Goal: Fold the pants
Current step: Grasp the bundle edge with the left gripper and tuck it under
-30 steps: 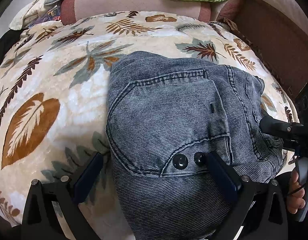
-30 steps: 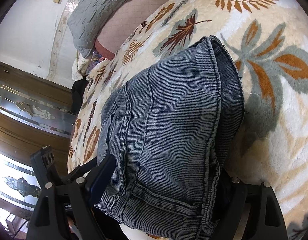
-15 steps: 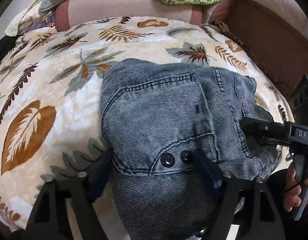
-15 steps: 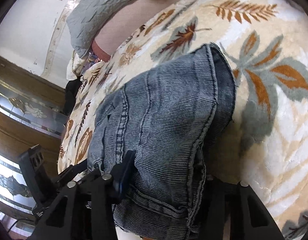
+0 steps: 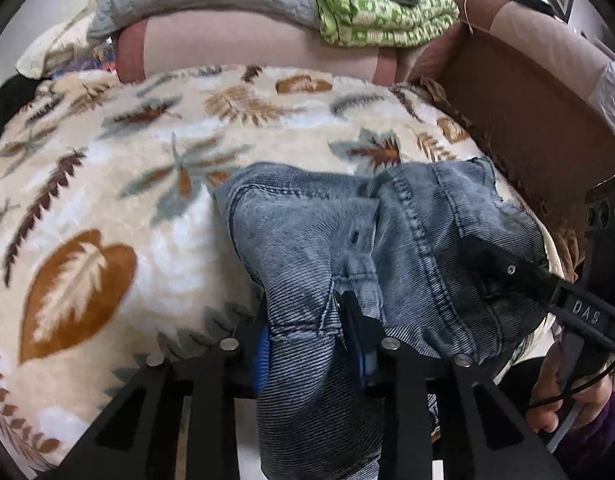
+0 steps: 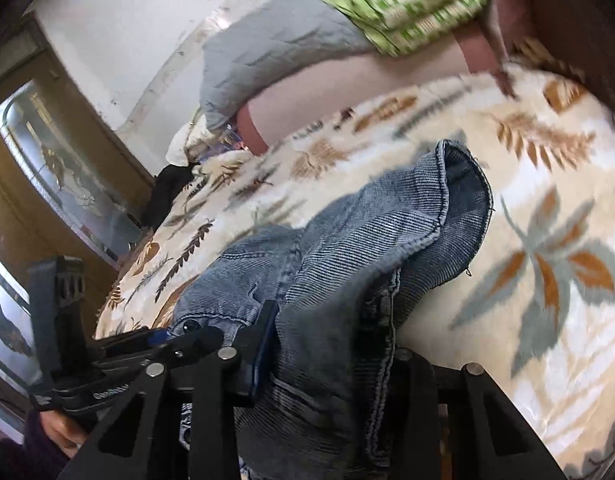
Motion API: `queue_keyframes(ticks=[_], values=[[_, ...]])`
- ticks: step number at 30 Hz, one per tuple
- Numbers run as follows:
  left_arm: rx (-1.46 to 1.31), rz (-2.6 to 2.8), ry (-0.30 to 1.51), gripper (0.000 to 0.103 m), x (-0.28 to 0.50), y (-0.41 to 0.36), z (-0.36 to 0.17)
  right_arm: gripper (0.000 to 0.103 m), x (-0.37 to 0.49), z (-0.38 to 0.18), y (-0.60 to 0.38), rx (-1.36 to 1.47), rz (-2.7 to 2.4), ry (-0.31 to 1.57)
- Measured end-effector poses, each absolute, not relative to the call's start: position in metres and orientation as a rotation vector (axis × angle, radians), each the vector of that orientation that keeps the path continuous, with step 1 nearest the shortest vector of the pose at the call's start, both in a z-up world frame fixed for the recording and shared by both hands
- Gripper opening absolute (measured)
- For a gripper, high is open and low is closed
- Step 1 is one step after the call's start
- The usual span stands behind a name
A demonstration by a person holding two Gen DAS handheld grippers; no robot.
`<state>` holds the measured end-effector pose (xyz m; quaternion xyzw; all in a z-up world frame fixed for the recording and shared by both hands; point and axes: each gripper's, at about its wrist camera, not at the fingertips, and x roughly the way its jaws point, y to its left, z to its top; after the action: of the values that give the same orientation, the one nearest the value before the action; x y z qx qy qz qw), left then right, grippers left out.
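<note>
Both tools' jaws are closing on bunched pants [image 5: 307, 248] between them.

one pants [image 5: 307, 232], two tongs [image 5: 307, 320], one blanket [image 5: 107, 200]

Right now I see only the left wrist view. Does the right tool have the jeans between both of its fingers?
Observer: Yes. In the right wrist view the right tool is closing, with a thick bunch of the jeans between its fingers.
Operator: How does the far end of the jeans look from there?
Observer: The hemmed opening gapes toward that camera and shows its darker inside.
Operator: And what stands at the far left of that view?
Observer: A wooden door with a decorated glass panel. Your view does not show it.
</note>
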<state>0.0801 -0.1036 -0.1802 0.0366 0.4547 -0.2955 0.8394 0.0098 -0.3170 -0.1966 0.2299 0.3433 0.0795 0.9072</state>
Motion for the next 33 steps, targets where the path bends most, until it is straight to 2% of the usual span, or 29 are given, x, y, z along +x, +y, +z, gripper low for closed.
queue_keyframes(ticks=[7, 10, 12, 14, 18, 23, 26, 28, 29, 30, 31, 33], values=[[0.083, -0.499, 0.844, 0.032, 0.100, -0.073, -0.151, 0.039, 0.055, -0.181, -0.277, 0.400, 0.235, 0.647], [0.104, -0.430, 0.883, 0.034, 0.125, -0.066, -0.167, 0.040, 0.088, -0.200, -0.272, 0.396, 0.183, 0.722], [0.127, -0.360, 0.957, 0.041, 0.146, -0.064, -0.196, 0.041, 0.113, -0.224, -0.272, 0.385, 0.118, 0.846], [0.143, -0.316, 1.015, 0.049, 0.155, -0.064, -0.218, 0.058, 0.123, -0.241, -0.277, 0.404, 0.082, 0.917], [0.157, -0.325, 0.953, 0.053, 0.139, -0.059, -0.210, 0.068, 0.114, -0.233, -0.285, 0.413, 0.060, 0.913], [0.182, -0.303, 0.857, 0.056, 0.118, -0.051, -0.180, 0.068, 0.063, -0.191, -0.299, 0.343, -0.083, 0.691], [0.214, -0.339, 0.821, 0.066, 0.104, -0.057, -0.168, 0.067, 0.044, -0.172, -0.282, 0.263, 0.017, 0.580], [0.249, -0.351, 0.826, 0.066, 0.096, -0.063, -0.172, 0.064, 0.045, -0.178, -0.261, 0.199, 0.075, 0.629], [0.262, -0.354, 0.842, 0.066, 0.095, -0.066, -0.178, 0.051, 0.052, -0.192, -0.249, 0.159, 0.080, 0.716], [0.275, -0.352, 0.864, 0.066, 0.094, -0.068, -0.184, 0.046, 0.061, -0.211, -0.240, 0.124, 0.078, 0.823], [0.297, -0.348, 0.918, 0.067, 0.097, -0.071, -0.197, 0.044, 0.068, -0.230, -0.233, 0.086, 0.068, 0.918], [0.290, -0.344, 0.952, 0.068, 0.096, -0.070, -0.209, 0.044, 0.066, -0.228, -0.227, 0.047, 0.059, 0.897]])
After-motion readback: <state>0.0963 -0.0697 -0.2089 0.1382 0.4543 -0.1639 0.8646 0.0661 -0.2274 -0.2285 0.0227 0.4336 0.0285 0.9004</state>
